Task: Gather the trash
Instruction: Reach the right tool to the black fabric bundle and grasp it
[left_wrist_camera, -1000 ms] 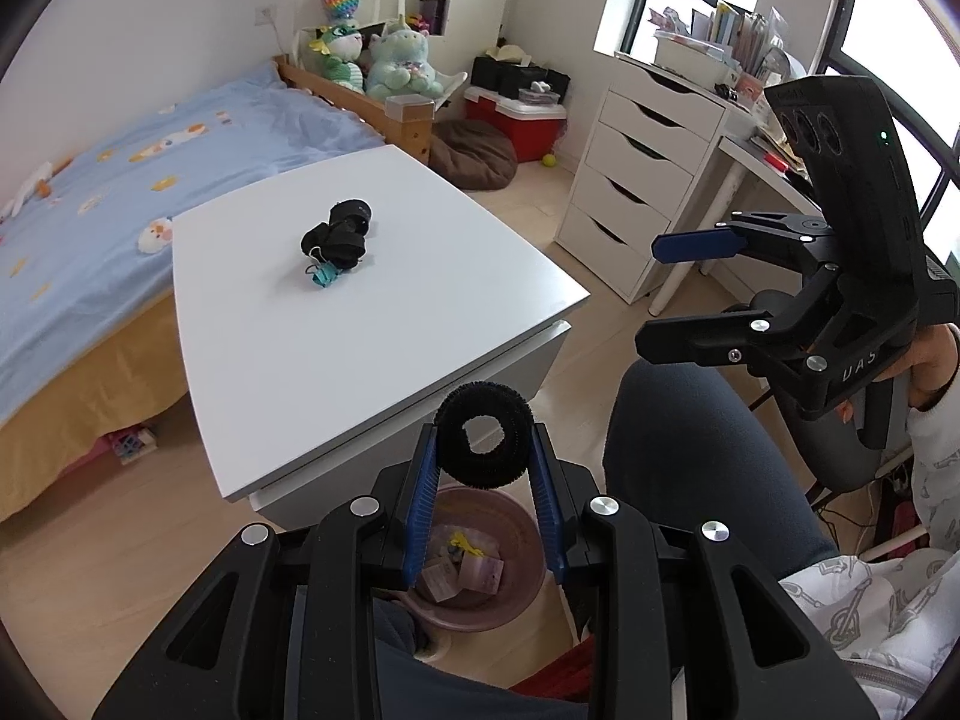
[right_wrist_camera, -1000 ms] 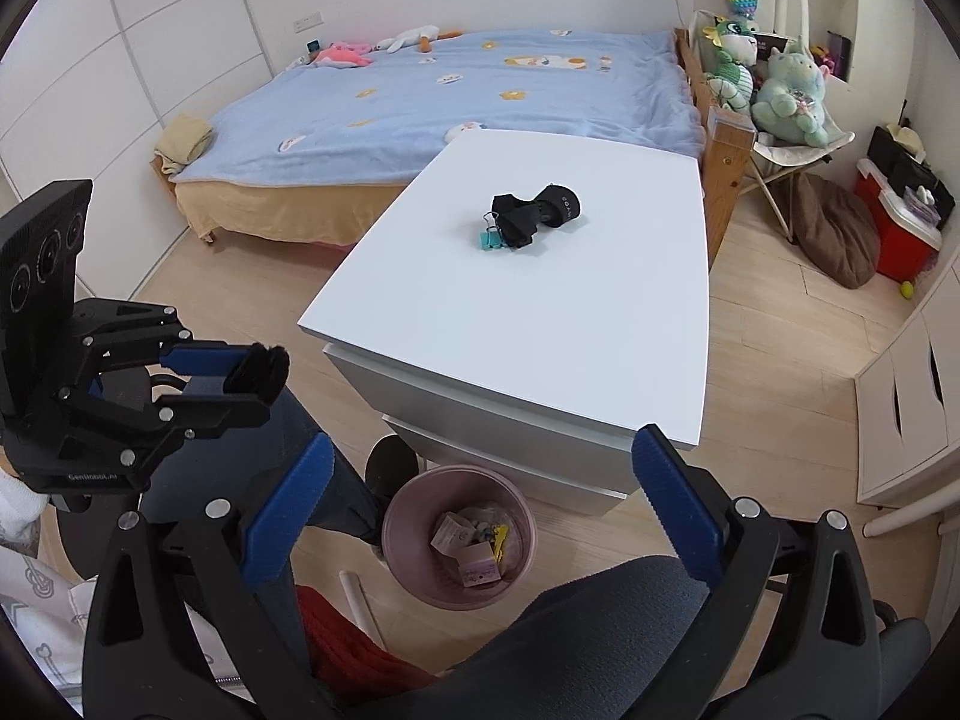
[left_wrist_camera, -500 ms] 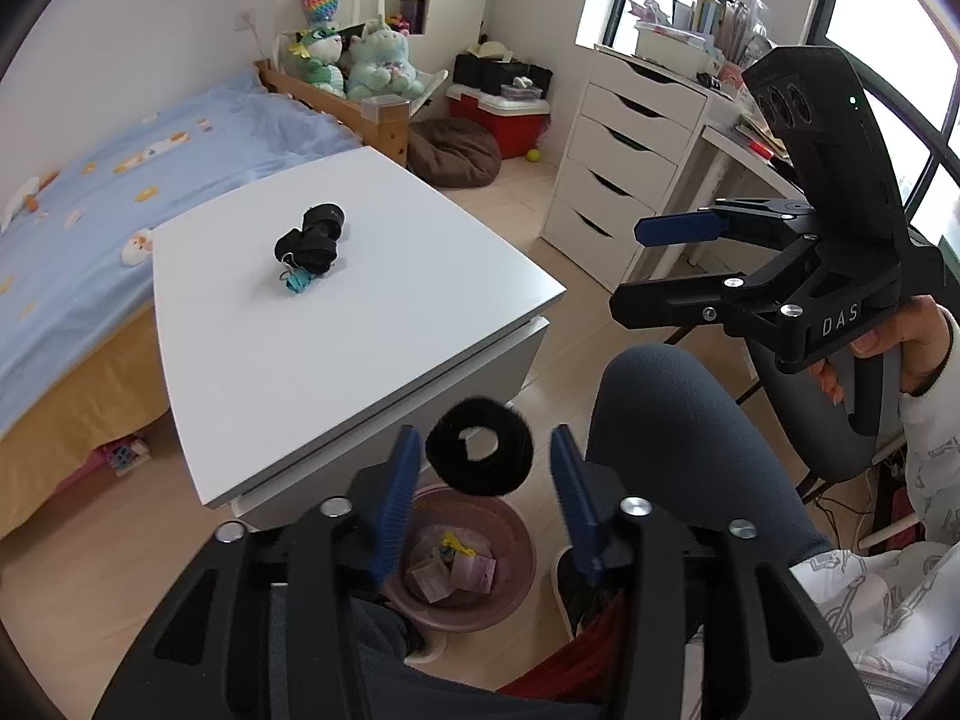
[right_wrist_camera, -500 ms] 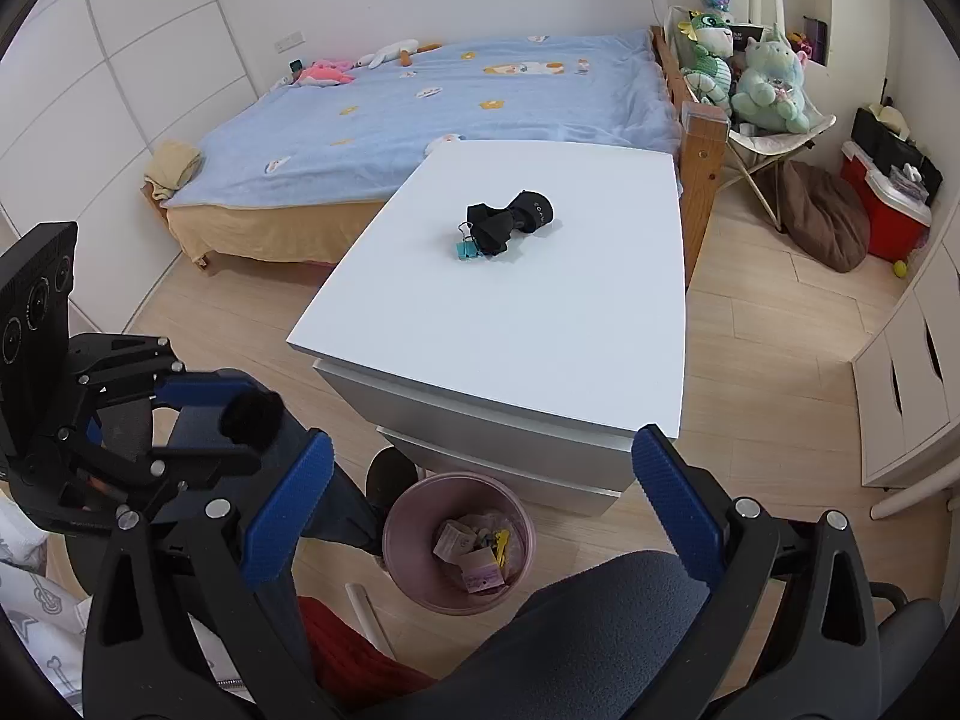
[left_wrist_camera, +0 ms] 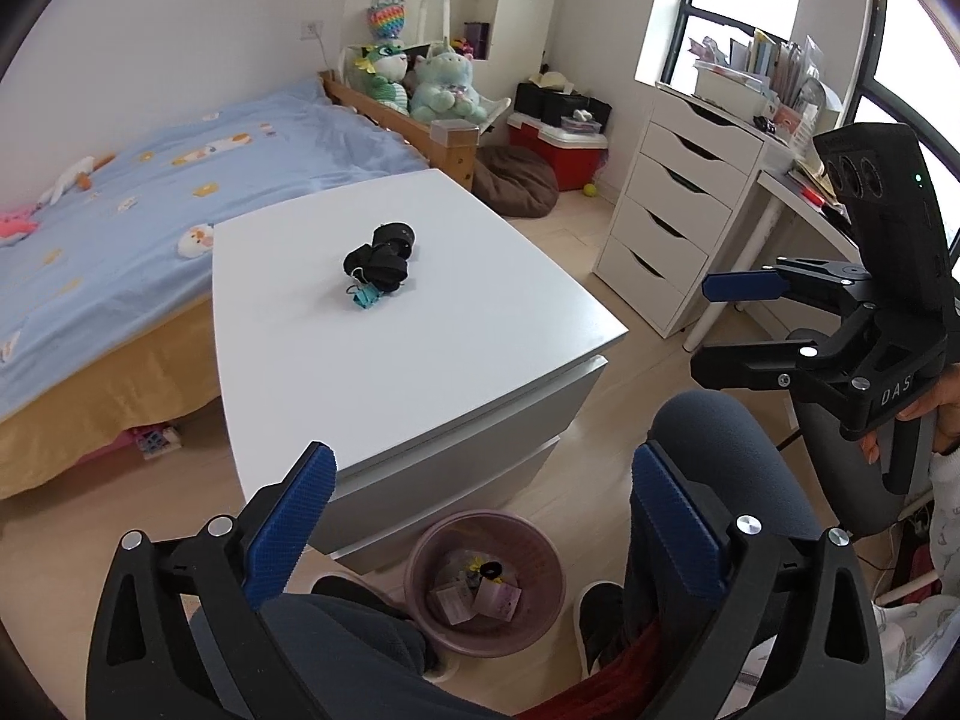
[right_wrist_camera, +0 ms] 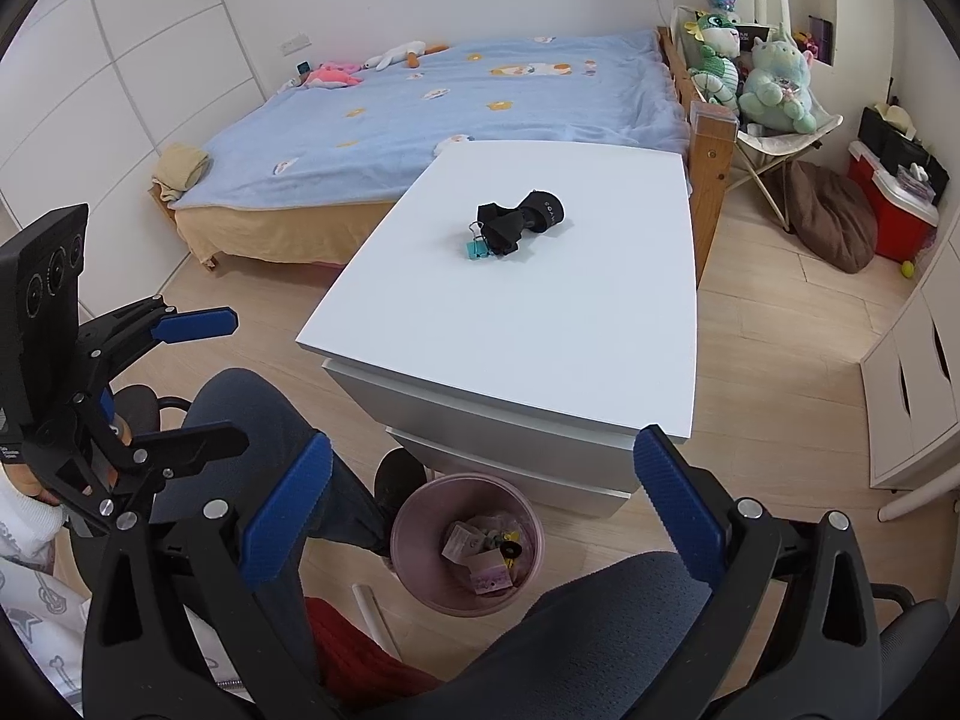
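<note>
Opening wide and empty, the left claw (left_wrist_camera: pixel 480 519) hangs above the black ring (left_wrist_camera: pixel 492 570) in the bin (left_wrist_camera: pixel 543 552)

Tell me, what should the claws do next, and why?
Probably reach the left claw, opening with nothing between its jaws, toward the black bundle and teal clip on the white table. The black ring already lies in the pink bin.

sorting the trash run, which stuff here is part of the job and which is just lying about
Job: pink bin, black ring in the bin, black bundle and teal clip on the white table.

Lying about: plush toys, red cooler, brown beanbag.
</note>
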Action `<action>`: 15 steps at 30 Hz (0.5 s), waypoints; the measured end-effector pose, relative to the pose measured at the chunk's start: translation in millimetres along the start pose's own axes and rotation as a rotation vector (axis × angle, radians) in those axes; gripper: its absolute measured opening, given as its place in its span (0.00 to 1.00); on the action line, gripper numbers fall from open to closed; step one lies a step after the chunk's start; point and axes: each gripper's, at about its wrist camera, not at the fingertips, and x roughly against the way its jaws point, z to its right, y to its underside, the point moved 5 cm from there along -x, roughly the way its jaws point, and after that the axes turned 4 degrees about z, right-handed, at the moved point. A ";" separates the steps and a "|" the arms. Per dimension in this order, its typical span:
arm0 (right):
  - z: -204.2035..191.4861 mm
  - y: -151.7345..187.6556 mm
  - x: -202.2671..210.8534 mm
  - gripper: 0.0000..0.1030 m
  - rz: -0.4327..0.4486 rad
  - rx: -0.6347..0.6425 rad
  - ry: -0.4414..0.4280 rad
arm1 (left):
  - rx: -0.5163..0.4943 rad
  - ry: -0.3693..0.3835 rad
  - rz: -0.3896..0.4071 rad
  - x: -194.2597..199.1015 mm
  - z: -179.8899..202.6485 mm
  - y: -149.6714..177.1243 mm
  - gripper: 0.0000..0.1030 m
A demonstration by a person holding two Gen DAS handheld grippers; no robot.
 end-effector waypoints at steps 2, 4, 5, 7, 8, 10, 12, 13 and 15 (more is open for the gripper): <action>-1.1 0.1 -1.5 0.96 0.002 0.007 0.003 | 0.008 -0.011 0.003 -0.4 -3.4 0.3 0.93; -2.2 -0.7 -3.2 0.96 0.004 0.013 0.005 | 0.020 -0.016 0.009 -0.6 -7.2 -0.2 0.93; -2.7 -1.7 -4.0 0.96 0.007 0.017 0.004 | 0.026 -0.022 0.015 -0.8 -9.5 -1.0 0.93; -3.4 -5.2 -5.0 0.96 0.021 0.029 0.011 | 0.036 -0.033 0.020 -2.4 -13.8 -2.7 0.93; -3.8 -7.4 -5.4 0.96 0.030 0.037 0.014 | 0.041 -0.036 0.021 -3.3 -16.2 -3.2 0.93; -4.5 -13.4 -7.2 0.96 0.049 0.052 0.015 | 0.051 -0.038 0.026 -4.1 -20.8 -5.1 0.93; -4.6 -20.5 -9.6 0.96 0.060 0.066 0.017 | 0.055 -0.048 0.036 -4.3 -25.9 -8.3 0.93; -4.9 -24.6 -11.1 0.96 0.066 0.075 0.018 | 0.057 -0.052 0.042 -4.4 -28.6 -10.4 0.93; -5.5 -34.6 -15.0 0.96 0.080 0.097 0.015 | 0.064 -0.058 0.051 -5.1 -34.1 -14.6 0.93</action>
